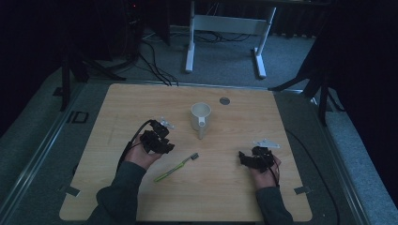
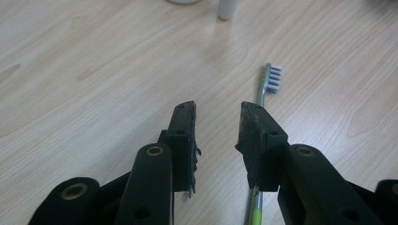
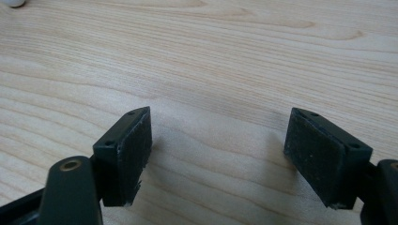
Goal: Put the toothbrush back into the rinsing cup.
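Dim carpeted floor and the white legs of another desk lie beyond a pale wood-grain surface (image 1: 141,101), which carries a white pitcher (image 1: 200,118) near its middle, a small grey disc (image 1: 225,100) farther back, and a green-handled toothbrush (image 1: 177,168) toward the near edge.

What matters for the coming move is how the toothbrush lies against the left gripper (image 1: 162,146). From above, the brush runs on a slant: its grey bristle head points up and to the right, toward the pitcher, and its green handle trails down and to the left, toward the person's left forearm. The left gripper sits just beside it, on the brush's upper-left side, while the right gripper (image 1: 244,159) rests well apart on the other half of the surface. So the left hand is plainly the nearer one.

In the left gripper view, the toothbrush (image 2: 264,93) runs almost parallel to the jaws, not across them. Its shaft passes under the right-hand jaw and its bristle head shows beyond that jaw's tip. The gap between the pads holds only bare wood, so the left gripper (image 2: 217,110) stands partly open, gripping nothing. To take the brush, I judge it would need to shift sideways toward the shaft and likely turn, so the pads close across the handle.

The right gripper (image 3: 220,117) is spread wide over bare wood, released.
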`<state>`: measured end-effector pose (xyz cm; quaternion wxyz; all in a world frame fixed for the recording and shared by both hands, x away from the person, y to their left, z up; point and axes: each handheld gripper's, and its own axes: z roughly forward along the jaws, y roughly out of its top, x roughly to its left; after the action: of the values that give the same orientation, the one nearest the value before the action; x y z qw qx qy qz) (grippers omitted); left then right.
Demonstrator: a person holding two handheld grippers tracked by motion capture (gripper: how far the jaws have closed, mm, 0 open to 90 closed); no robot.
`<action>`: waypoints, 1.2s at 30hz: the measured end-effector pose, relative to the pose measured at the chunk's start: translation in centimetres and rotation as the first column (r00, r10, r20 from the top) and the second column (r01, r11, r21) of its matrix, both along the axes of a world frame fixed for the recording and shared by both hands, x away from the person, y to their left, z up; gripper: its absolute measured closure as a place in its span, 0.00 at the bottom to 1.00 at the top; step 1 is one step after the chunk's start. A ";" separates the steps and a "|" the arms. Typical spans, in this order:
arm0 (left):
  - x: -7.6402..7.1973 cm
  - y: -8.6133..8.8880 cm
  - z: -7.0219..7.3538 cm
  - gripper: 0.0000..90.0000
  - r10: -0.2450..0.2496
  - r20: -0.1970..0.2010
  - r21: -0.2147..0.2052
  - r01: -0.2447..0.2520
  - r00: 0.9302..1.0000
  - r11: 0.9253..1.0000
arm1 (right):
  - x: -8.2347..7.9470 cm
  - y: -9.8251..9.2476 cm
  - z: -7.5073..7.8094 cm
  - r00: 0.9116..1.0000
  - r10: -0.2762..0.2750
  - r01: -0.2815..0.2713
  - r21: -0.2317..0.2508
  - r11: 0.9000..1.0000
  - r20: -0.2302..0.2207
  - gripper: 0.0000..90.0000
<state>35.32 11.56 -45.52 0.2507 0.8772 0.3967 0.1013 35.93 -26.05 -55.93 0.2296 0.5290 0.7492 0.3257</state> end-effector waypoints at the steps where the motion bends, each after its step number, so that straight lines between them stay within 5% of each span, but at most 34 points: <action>1: 0.0 -0.1 -0.1 0.74 -0.002 -0.007 0.005 0.002 1.000 1.000 | 0.0 0.0 0.0 1.000 0.000 0.000 0.000 1.000 0.000 0.26; 23: 0.2 -2.3 -1.2 0.75 -0.052 -0.081 0.092 0.060 0.995 0.994 | 0.0 0.0 0.0 1.000 0.004 -0.004 -0.003 1.000 0.001 0.26; 36: 0.5 -3.6 -2.2 0.78 -0.077 -0.168 0.146 0.102 0.983 0.984 | 0.0 0.0 0.0 1.000 0.006 -0.006 -0.004 1.000 0.002 0.26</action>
<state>35.87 8.00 -47.69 0.1536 0.9162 0.3668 0.0487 35.97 -26.07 -55.94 0.2303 0.5261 0.7512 0.3253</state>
